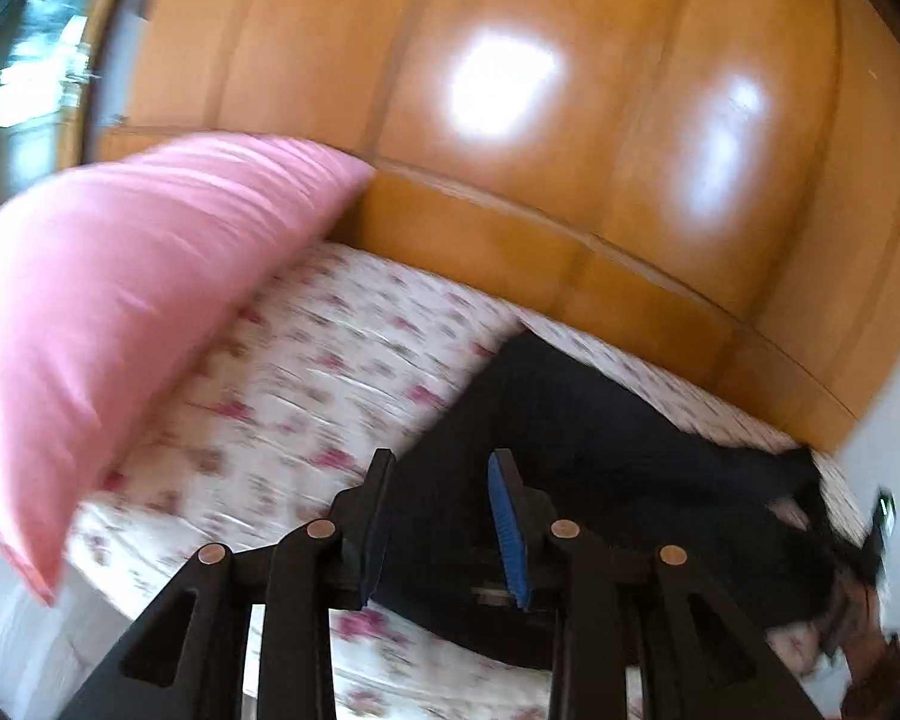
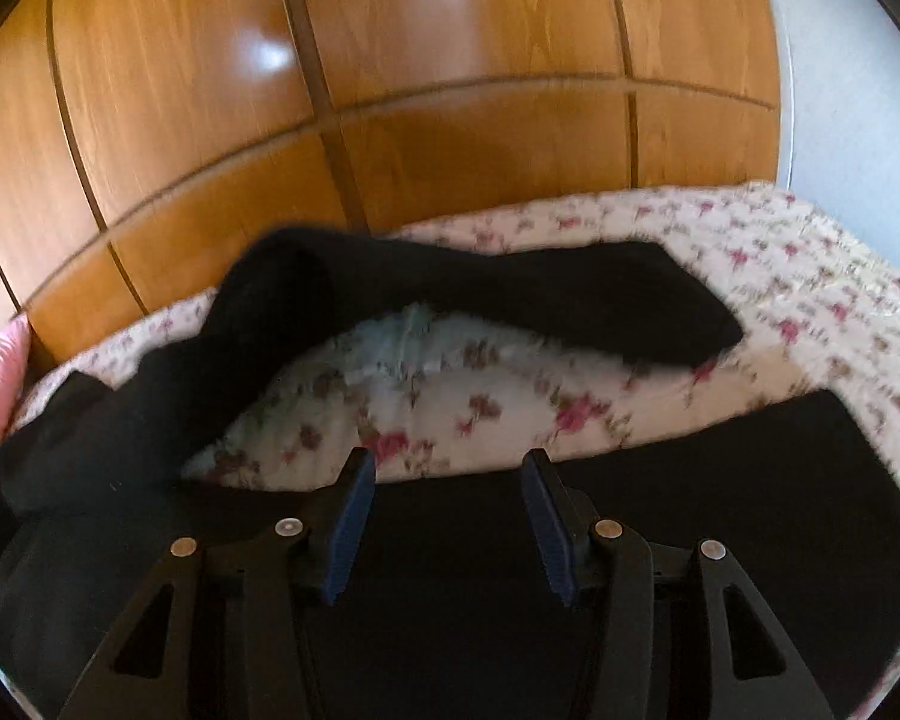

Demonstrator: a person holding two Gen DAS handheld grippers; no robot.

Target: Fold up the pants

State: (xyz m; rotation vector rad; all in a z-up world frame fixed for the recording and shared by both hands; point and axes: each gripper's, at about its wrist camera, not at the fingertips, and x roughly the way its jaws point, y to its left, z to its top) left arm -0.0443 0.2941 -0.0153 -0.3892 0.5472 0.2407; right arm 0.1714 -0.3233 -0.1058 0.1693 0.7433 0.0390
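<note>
**Pants spread on the bed, fold barely begun**

The black pants (image 2: 480, 294) lie on the flowered bed (image 2: 810, 276), in front of the wooden wardrobe (image 2: 390, 60) and just beside a pink pillow (image 1: 120, 300). The two legs still lie apart, with a strip of sheet showing between them, so no tidy fold is made yet; bringing leg onto leg and then halving the length appear to remain. The left hand-held gripper (image 1: 444, 528) hangs released above the cloth, nothing between its fingers. The right hand-held gripper (image 2: 450, 522) is likewise released, over the near leg.
</note>
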